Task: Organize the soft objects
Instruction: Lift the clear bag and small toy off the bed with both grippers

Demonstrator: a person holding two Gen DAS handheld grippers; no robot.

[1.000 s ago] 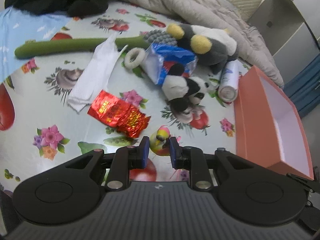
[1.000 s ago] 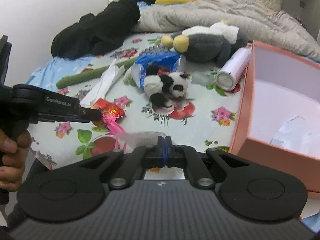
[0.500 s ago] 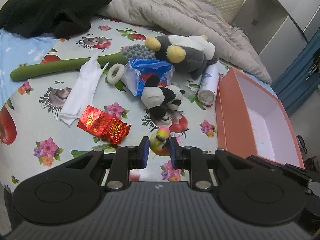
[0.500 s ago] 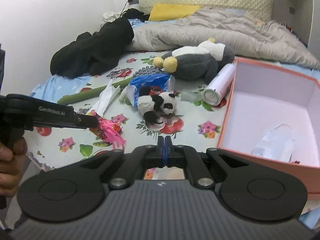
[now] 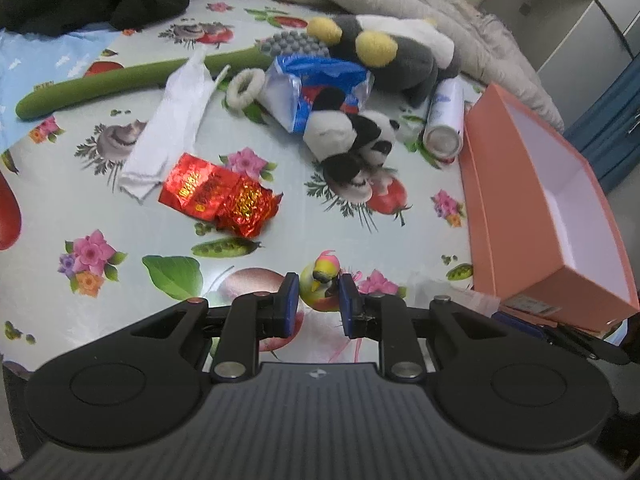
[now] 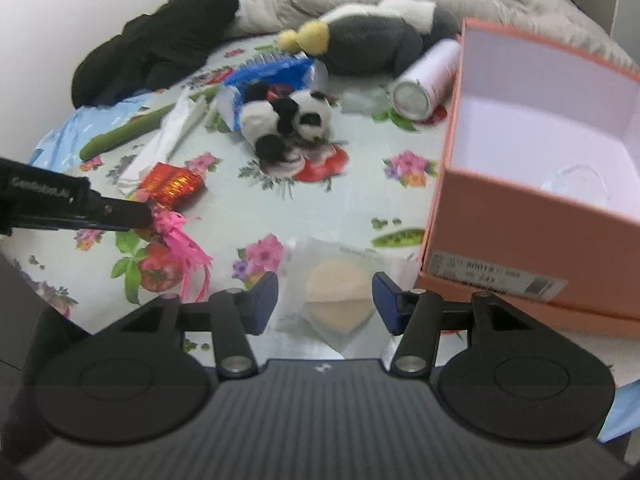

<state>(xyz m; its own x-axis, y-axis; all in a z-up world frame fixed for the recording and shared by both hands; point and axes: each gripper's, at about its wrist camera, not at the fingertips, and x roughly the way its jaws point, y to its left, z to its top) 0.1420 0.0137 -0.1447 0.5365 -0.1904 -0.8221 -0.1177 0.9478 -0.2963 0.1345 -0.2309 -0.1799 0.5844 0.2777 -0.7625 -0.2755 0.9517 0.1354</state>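
1. The left gripper (image 5: 319, 296) was clamped on a small bird toy (image 5: 320, 282) with a yellow body, its pink tassel tail (image 6: 180, 244) hanging free below; the pads pinched the body, probably because the tail is too limp to hold.
2. The right gripper (image 6: 325, 300) had its jaws opening, with a clear packet holding a cream sponge puff (image 6: 338, 300) lying between them on the floral tablecloth (image 5: 100, 208). Neither pad touched the packet. I judged the spread was meant to straddle the flat packet.
3. The open orange shoe box (image 6: 520, 216) sat just right of the packet, its opening upward. It looked like the collecting bin; a thin clear wrapper (image 6: 576, 182) already lay inside.
4. Further out, not yet sorted: a panda plush (image 5: 352, 148) lay against a blue snack bag (image 5: 316, 88), with a grey penguin plush (image 5: 384, 56) behind.
5. A white spray can (image 5: 444, 120) lay on its side beside the box, a hard item, likely not for this bin.
6. A red foil pack (image 5: 216, 196) and a white cloth (image 5: 172, 120) lay to the left.
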